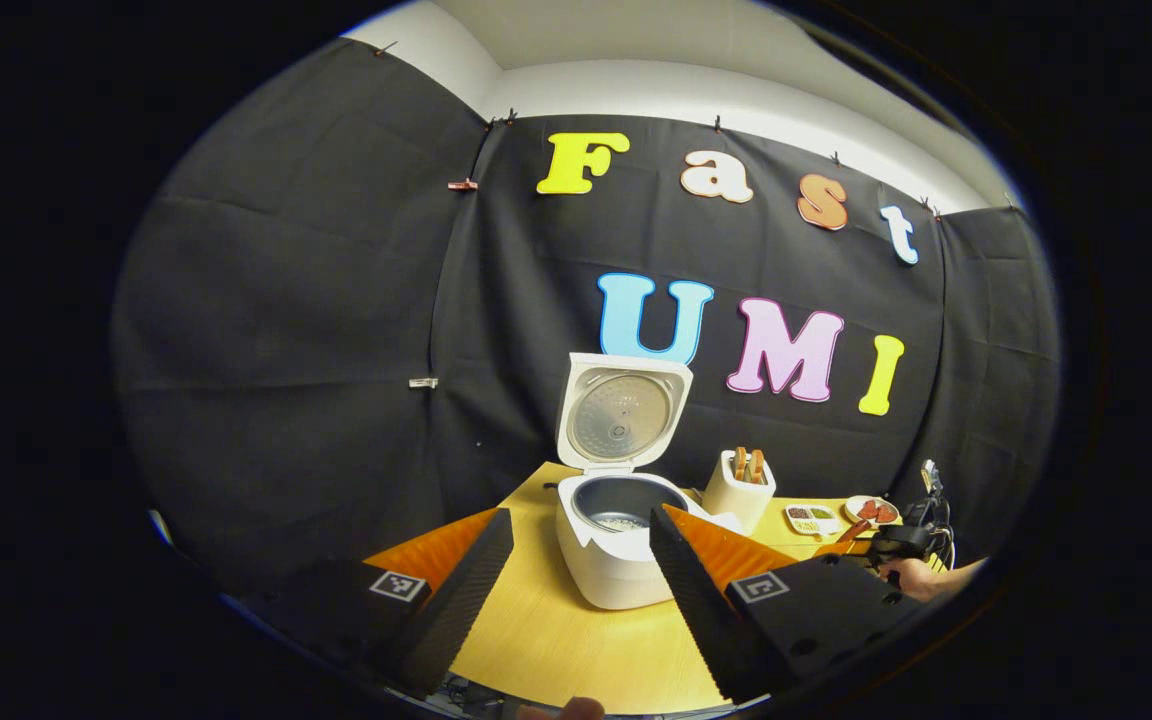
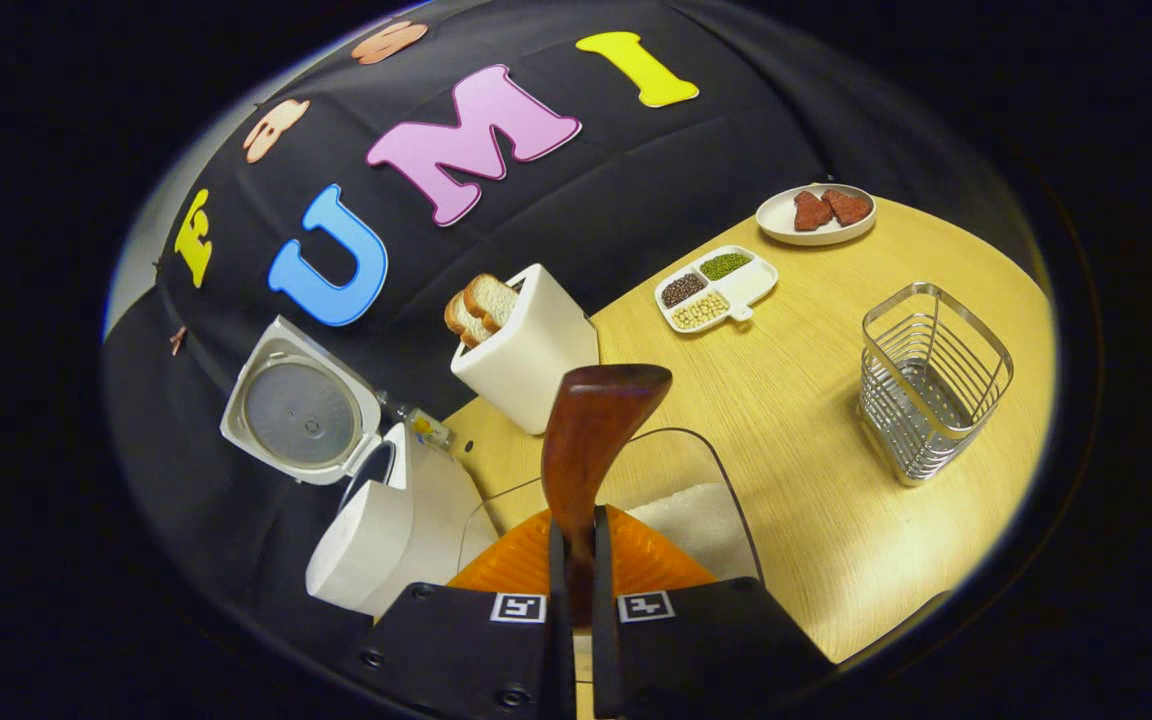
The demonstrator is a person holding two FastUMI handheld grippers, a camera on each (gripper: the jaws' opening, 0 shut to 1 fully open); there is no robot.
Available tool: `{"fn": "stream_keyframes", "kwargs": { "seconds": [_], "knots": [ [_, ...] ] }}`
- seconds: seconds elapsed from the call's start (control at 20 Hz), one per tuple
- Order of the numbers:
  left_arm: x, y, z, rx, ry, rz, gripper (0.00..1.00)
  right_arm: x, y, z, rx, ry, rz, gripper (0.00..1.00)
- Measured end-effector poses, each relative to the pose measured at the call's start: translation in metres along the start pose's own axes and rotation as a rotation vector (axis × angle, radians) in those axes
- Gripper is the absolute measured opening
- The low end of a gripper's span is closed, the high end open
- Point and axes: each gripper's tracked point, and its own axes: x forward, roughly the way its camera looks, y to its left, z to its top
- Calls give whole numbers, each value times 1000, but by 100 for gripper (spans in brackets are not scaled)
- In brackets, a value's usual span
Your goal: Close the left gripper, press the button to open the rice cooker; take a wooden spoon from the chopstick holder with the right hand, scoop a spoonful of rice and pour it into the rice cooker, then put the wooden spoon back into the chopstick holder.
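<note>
No words, brand names or numbers can be read on any object. The only signs are small square black-and-white coded markers: one on each finger mount in the left gripper view (image 1: 398, 585), and a pair (image 2: 518, 607) side by side just behind the fingers in the right gripper view.
</note>
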Motion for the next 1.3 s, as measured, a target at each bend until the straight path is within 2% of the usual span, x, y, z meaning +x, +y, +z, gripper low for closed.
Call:
{"fn": "stream_keyframes", "kwargs": {
  "seconds": [0.15, 0.75, 1.3],
  "knots": [
    [-2, -3, 2, 2, -4, -5, 95, -6, -2, 12, 64, -18, 13, 11],
    [2, -18, 18, 12, -21, -30, 95, -15, 2, 44, 187, -54, 38, 11],
    [11, -20, 21, 7, -27, -41, 95, -33, 36, 66, 278, -72, 119, 11]
  ]
}}
